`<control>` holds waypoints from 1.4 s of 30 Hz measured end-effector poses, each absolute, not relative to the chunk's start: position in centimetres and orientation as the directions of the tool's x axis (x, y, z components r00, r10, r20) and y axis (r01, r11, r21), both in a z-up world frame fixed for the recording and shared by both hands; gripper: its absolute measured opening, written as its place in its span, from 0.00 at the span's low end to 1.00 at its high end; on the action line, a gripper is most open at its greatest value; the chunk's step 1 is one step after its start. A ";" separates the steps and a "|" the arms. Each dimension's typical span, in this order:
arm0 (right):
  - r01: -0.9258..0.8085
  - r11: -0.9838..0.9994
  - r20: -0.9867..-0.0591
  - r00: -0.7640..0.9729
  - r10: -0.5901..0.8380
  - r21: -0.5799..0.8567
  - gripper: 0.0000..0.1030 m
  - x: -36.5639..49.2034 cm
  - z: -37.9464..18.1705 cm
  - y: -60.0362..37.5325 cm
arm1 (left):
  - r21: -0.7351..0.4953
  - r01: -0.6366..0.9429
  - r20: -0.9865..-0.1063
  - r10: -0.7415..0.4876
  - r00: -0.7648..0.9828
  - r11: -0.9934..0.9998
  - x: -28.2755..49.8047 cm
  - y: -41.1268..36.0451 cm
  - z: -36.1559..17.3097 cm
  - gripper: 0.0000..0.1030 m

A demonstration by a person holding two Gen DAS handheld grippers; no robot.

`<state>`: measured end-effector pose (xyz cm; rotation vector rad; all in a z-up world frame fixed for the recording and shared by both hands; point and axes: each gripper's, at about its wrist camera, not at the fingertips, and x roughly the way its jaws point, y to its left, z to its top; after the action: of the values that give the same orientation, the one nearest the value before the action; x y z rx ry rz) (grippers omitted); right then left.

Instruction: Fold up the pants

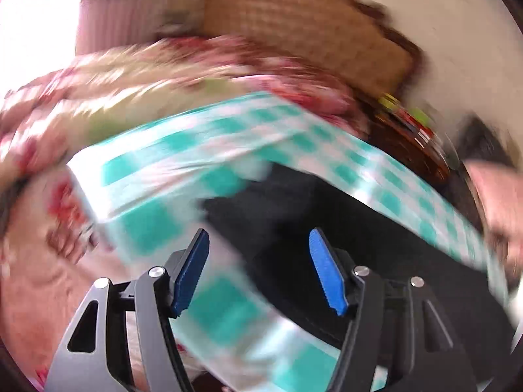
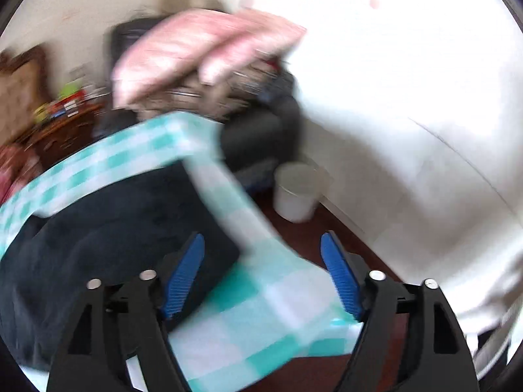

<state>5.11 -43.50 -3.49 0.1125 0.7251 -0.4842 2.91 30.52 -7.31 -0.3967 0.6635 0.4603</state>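
Dark navy pants (image 1: 294, 228) lie on a table covered with a teal-and-white checked cloth (image 1: 170, 170). Both views are motion-blurred. My left gripper (image 1: 258, 271) is open and empty, hovering above the pants' edge and the cloth. In the right wrist view the pants (image 2: 108, 238) spread over the left part of the cloth (image 2: 255, 297). My right gripper (image 2: 263, 277) is open and empty, above the table's corner, with its left finger over the pants' end.
A floral bedspread (image 1: 108, 85) and a woven headboard (image 1: 294, 16) lie beyond the table. A pink pillow (image 2: 202, 49) rests on a dark chair (image 2: 261, 124). A white bucket (image 2: 297, 192) stands on the wooden floor by the white wall.
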 end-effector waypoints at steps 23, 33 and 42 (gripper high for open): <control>0.158 0.981 -0.790 0.584 -0.186 -0.115 0.84 7.1 -13.0 -30.0 | 0.017 0.151 -0.757 -0.086 0.647 0.988 7.9 2.3 -14.3 0.97; 0.187 0.979 -0.795 0.579 -0.180 -0.085 0.84 6.5 -13.0 -30.1 | -0.028 0.099 -0.766 -0.085 0.637 0.995 7.9 3.0 -12.2 0.79; 0.169 0.982 -0.809 0.563 -0.166 -0.084 0.84 6.9 -12.8 -30.3 | -0.006 0.189 -0.771 -0.125 0.625 0.982 8.7 0.0 -12.6 0.53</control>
<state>6.93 -30.34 -12.81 0.0029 0.9522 -0.1971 8.68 0.00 -12.65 0.0785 0.8776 -0.1805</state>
